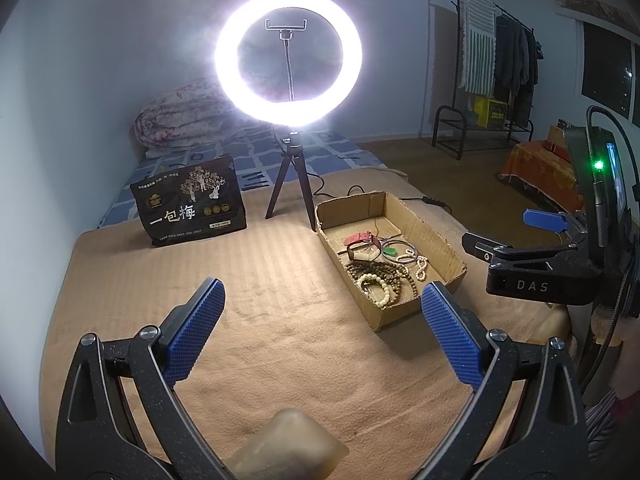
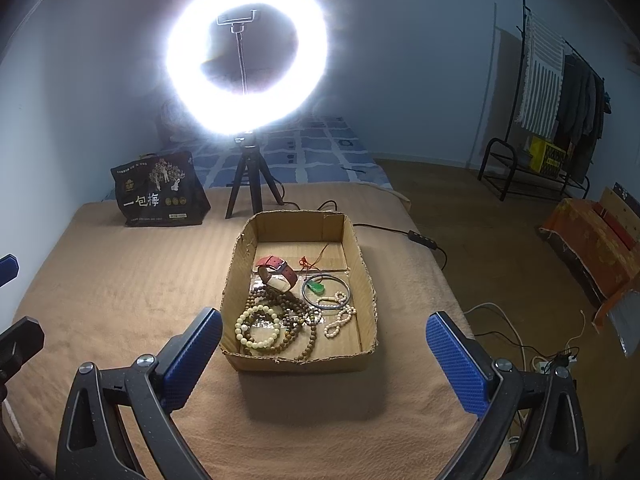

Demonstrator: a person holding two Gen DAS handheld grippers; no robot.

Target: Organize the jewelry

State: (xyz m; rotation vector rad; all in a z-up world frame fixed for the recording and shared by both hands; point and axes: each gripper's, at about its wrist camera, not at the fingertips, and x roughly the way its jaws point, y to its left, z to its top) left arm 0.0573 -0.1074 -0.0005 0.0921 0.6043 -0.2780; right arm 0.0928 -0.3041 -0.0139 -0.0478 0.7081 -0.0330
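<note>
An open cardboard box (image 2: 236, 264) (image 1: 436, 232) sits on the tan blanket with the jewelry in it. Inside lie a red-strap watch (image 2: 280, 272) (image 1: 360, 240), a green pendant (image 2: 318, 289) (image 1: 390, 252), a cream bead bracelet (image 2: 240, 324) (image 1: 366, 280), brown bead strands (image 2: 296, 304) (image 1: 384, 270) and a pearl strand (image 2: 340, 320) (image 1: 420, 268). My right gripper (image 2: 324, 340) (image 1: 508, 232) hovers open just before the box's near wall, holding nothing. To the box's left, over bare blanket, my left gripper (image 1: 324, 320) (image 2: 12, 304) is open too.
A lit ring light on a tripod (image 2: 244, 184) (image 1: 290, 184) stands behind the box, its cable (image 2: 412, 234) trailing right. A black printed bag (image 1: 190, 206) (image 2: 156, 192) stands at the back left. The blanket ends right of the box, with floor and cords (image 2: 520, 344) below.
</note>
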